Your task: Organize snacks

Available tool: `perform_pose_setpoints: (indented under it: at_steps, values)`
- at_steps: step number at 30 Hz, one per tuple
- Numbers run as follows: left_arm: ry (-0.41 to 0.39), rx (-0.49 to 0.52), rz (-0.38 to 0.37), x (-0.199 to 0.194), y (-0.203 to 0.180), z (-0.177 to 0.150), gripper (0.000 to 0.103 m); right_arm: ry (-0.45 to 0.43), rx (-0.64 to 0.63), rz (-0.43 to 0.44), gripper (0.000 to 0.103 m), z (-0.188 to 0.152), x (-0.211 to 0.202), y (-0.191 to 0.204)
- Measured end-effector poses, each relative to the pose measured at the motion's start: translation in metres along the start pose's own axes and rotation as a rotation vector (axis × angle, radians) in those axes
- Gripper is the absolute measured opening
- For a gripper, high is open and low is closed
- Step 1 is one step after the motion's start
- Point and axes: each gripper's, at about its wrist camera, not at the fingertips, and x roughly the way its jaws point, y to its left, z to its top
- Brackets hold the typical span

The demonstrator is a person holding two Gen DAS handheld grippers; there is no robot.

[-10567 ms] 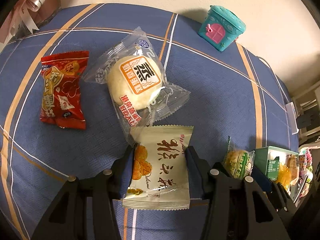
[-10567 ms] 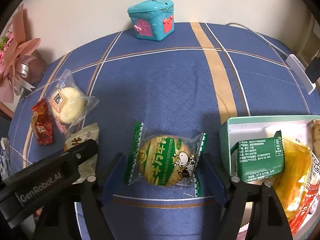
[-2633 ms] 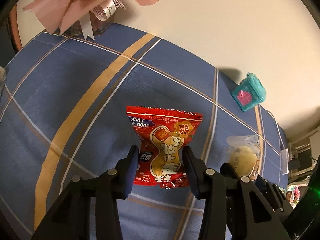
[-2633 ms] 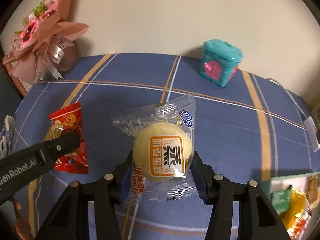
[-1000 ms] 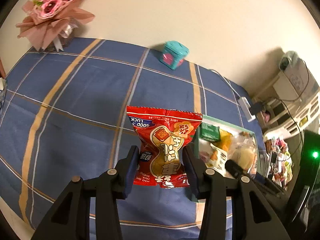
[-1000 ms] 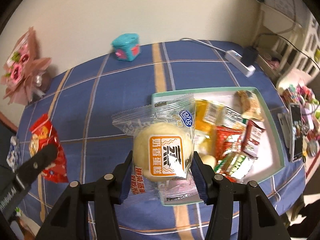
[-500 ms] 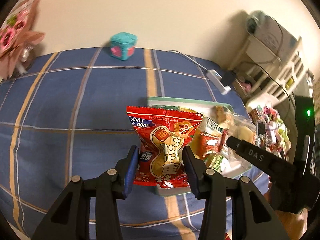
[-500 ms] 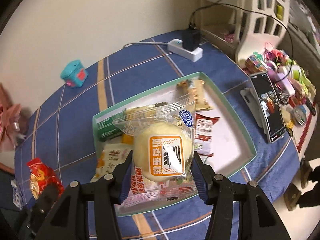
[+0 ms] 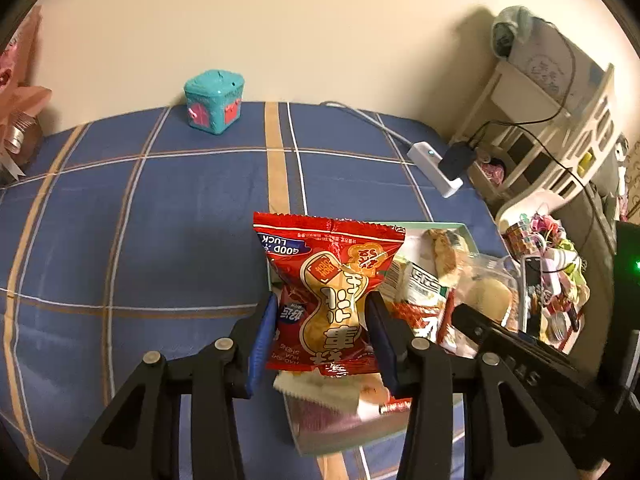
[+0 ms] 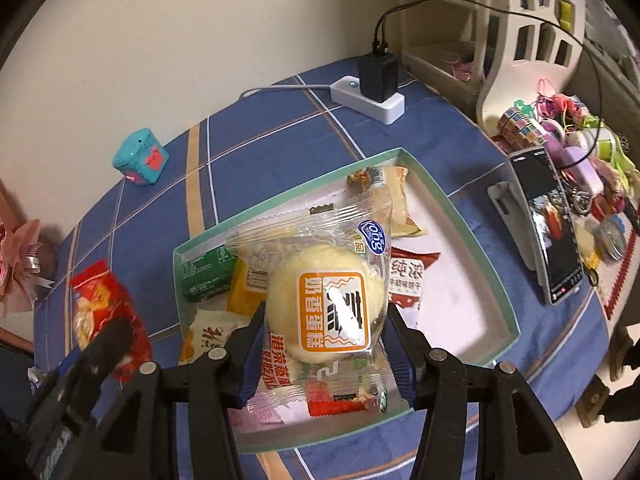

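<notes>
My left gripper [image 9: 322,336] is shut on a red peanut snack packet [image 9: 330,292], held in the air over the near left end of the pale green box [image 9: 448,226]. My right gripper [image 10: 324,344] is shut on a clear-wrapped steamed cake [image 10: 326,300], hanging above the same green box [image 10: 464,216], which holds several snack packets. In the right wrist view the red packet [image 10: 100,300] and the left gripper's finger show at the left, beside the box.
A teal toy house [image 9: 214,100] stands at the back of the blue checked table [image 9: 140,220]. A white power strip with a black charger [image 10: 370,90] lies near the far edge. A phone on a stand [image 10: 548,232] and small trinkets crowd the right side. A pink bouquet [image 10: 16,272] sits at the left.
Both grippers have carried their packets to the right, from over the bare cloth to above the green box. The grips have not changed.
</notes>
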Motion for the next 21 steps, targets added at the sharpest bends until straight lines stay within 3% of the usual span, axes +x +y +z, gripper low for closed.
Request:
perform_pose_setpoints:
  at_steps: [10, 21]
  values:
    - [0.049, -0.020, -0.015, 0.054, -0.002, 0.018, 0.047, 0.013, 0.009, 0.006, 0.057, 0.015, 0.024, -0.004]
    - [0.071, -0.009, -0.031, 0.075, -0.013, 0.019, 0.047, 0.044, -0.005, -0.018, 0.057, 0.015, 0.041, -0.004]
